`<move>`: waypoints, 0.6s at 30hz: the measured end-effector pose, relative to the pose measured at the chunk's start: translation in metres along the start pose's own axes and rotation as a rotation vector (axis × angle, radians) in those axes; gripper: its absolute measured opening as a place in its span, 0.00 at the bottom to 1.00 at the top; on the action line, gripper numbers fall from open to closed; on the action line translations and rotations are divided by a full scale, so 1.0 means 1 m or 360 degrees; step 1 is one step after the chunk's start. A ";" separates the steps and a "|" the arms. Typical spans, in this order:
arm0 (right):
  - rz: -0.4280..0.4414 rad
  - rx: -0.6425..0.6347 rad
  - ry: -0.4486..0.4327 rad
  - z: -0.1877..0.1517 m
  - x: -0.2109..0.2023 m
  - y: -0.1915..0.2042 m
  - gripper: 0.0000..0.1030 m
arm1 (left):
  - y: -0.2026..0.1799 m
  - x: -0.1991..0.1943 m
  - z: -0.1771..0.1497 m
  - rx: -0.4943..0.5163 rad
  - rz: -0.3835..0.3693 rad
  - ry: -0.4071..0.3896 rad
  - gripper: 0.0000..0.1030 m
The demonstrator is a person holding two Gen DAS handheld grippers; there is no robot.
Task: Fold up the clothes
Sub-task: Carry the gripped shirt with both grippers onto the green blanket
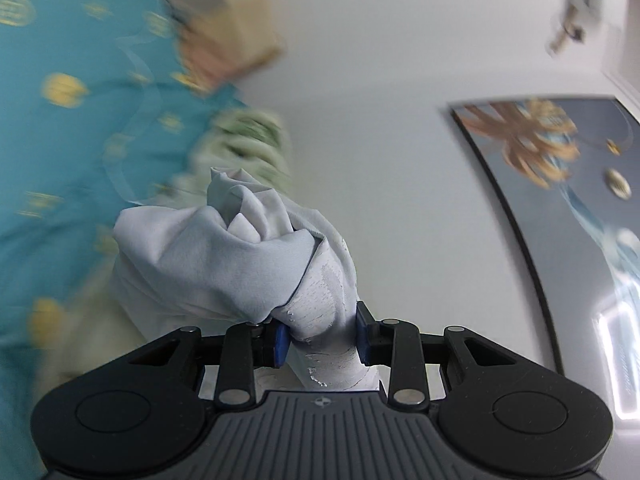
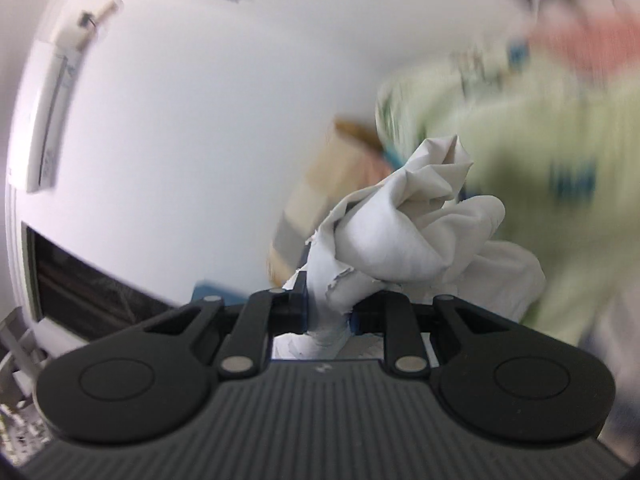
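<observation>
Left gripper (image 1: 322, 336): both blue pads (image 1: 281, 344) are pressed against a bunched neck of pale grey-white garment (image 1: 224, 256), which is thereby clamped. Cracked white print is seen on the gripped part. The remainder of the cloth is bundled in crumpled folds just ahead of the jaws and above them, raised against the white wall (image 1: 380, 80). To the left of the garment, a teal cloth with gold roundels (image 1: 80, 128) is recorded, heavily blurred. A pale green patterned fabric (image 1: 248, 132) is noted just behind the garment's top. A framed picture with a gold flower motif (image 1: 560, 168) is hung on the wall well to the right of the garment.

Right gripper (image 2: 328, 312): the jaws are closed on a twisted neck of white cloth (image 2: 404, 232), cracked print again being visible at the pinch. The bundle is held above the jaws and slightly to their right. Right of the bundle, a light green fabric with blue marks (image 2: 560, 152) is seen, blurred. A cardboard box (image 2: 320, 184) is partly hidden behind the bundle. A wall-mounted white unit (image 2: 48, 120) is placed far to the left of the bundle.

Whether both grippers hold one and the same item cannot be determined.
</observation>
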State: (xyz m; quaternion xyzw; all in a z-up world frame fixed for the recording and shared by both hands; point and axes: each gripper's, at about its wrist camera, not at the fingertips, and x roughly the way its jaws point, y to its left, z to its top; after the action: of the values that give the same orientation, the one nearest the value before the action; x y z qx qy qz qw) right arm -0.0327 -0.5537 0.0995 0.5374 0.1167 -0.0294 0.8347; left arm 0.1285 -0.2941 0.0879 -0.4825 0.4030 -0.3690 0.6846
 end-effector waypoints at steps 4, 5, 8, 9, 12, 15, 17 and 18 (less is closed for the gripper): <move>-0.0054 -0.0142 -0.0178 0.063 -0.020 -0.007 0.21 | -0.009 0.065 -0.037 0.0053 -0.0129 0.0123 0.33; -0.0089 -0.0151 -0.0203 0.071 -0.024 -0.016 0.21 | -0.003 0.080 -0.048 0.0066 -0.0145 0.0154 0.33; -0.0218 -0.0152 -0.0238 0.085 -0.034 -0.049 0.21 | 0.021 0.118 -0.084 0.0078 -0.0155 0.0257 0.33; -0.0277 -0.0129 -0.0216 0.084 -0.036 -0.064 0.21 | 0.034 0.125 -0.096 0.0071 -0.0120 0.0297 0.33; -0.0482 -0.0014 -0.0078 0.067 -0.042 -0.112 0.21 | 0.071 0.131 -0.127 0.0081 0.0060 0.0457 0.33; -0.0562 0.0082 -0.0011 0.047 -0.049 -0.148 0.21 | 0.101 0.121 -0.151 0.0107 0.0155 0.0547 0.34; -0.0568 0.0129 -0.0020 0.044 -0.051 -0.161 0.20 | 0.111 0.119 -0.162 0.0138 0.0199 0.0582 0.36; -0.0566 0.0145 -0.0028 0.048 -0.051 -0.162 0.21 | 0.110 0.119 -0.165 0.0175 0.0213 0.0585 0.37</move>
State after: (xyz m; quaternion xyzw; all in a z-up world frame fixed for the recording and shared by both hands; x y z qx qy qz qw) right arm -0.1027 -0.6693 -0.0143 0.5452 0.2010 -0.1864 0.7922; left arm 0.0396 -0.4313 -0.0753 -0.3411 0.5317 -0.4260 0.6477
